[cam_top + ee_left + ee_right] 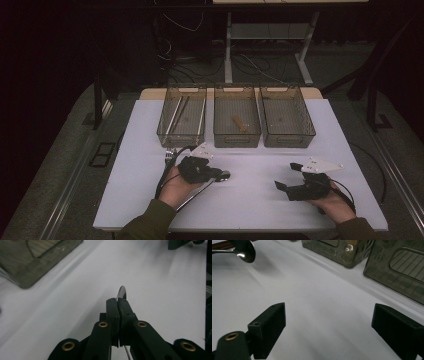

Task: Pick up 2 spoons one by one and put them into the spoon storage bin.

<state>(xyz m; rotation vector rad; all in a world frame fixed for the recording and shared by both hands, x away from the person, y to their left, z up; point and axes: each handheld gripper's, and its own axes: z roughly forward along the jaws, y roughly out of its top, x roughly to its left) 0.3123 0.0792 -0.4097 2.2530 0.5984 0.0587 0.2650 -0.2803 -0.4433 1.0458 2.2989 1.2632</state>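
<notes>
White and evenly lit, the surface (260,195) carries three smoky translucent bins along its far edge: the left bin (182,116) with long thin utensils lying in it, the middle bin (237,116) with a small wooden piece, and the right bin (286,116) bare as far as can be seen. A fork (169,155) lies just beside the left hand.

The left gripper (216,174) has its fingers (111,315) pressed together on a metal spoon (122,292), gripping the neck just behind the bowl, which juts past the tips while the handle trails back under the hand toward the near edge. The right gripper (289,176) hovers well apart with its fingers (268,327) wide and nothing between them.

That spoon looks light and rigid, but polished steel is likely slippery, and a narrow neck may pivot in the pads. Holding near the bowl probably leaves the long handle to swing; a grip nearer mid-handle would balance better.
</notes>
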